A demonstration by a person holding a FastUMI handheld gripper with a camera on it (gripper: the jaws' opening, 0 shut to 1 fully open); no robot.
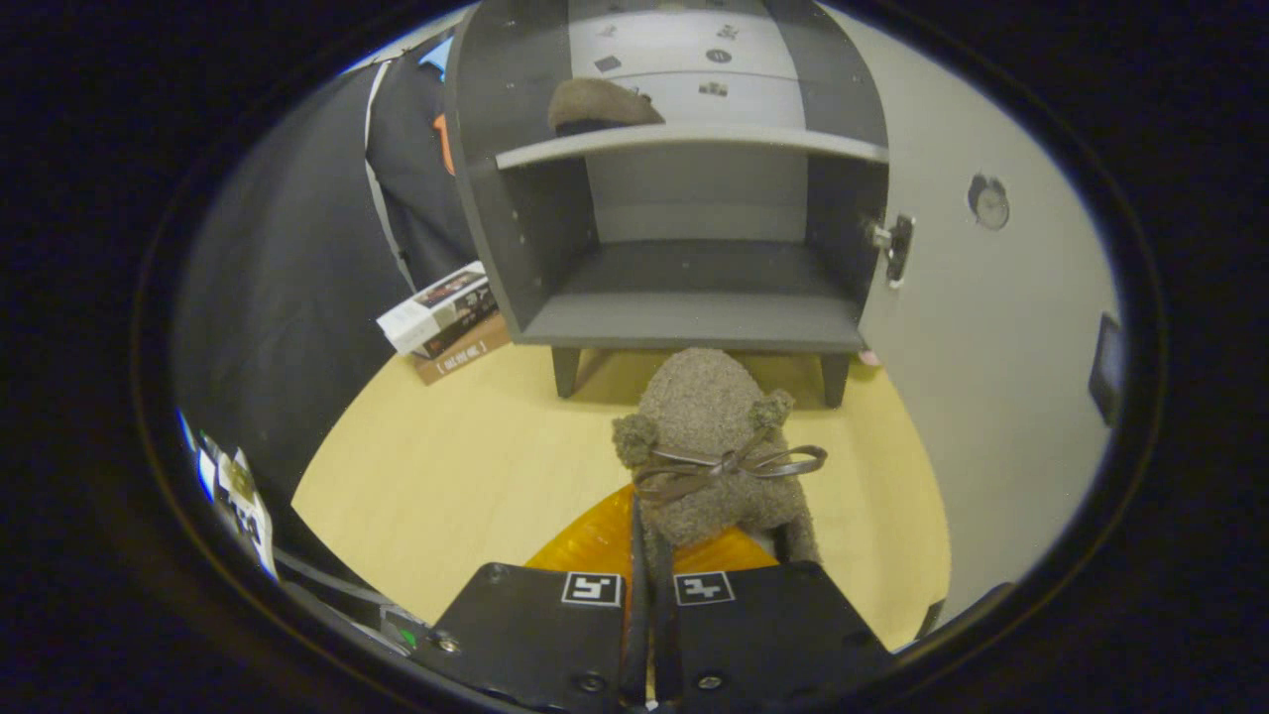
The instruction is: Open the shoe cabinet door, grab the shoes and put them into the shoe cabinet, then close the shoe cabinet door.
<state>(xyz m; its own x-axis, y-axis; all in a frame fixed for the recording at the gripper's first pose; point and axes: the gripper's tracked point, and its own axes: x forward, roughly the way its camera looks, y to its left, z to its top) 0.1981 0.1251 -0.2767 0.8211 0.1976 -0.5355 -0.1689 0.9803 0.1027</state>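
One brown shoe [709, 436] is being carried by the hand-held gripper [649, 595], its fingers pinching the heel edge, toe aimed at the open shoe cabinet [694, 317]; another shoe [600, 104] is occupying the upper shelf [694, 144], so the lower compartment is likely the target.

Browns and greys on a pale yellow desk

Held in the closed claw [649, 605], the fuzzy shoe [709, 436] is mottled grey-brown with a glossy brown bow; beneath it lies something ribbed and orange [595, 540]. Beyond stands the dark grey shoe cabinet [684, 322] with lighter grey shelves, a brown shoe [600, 104] on its upper shelf, and its pale grey door [977, 327].
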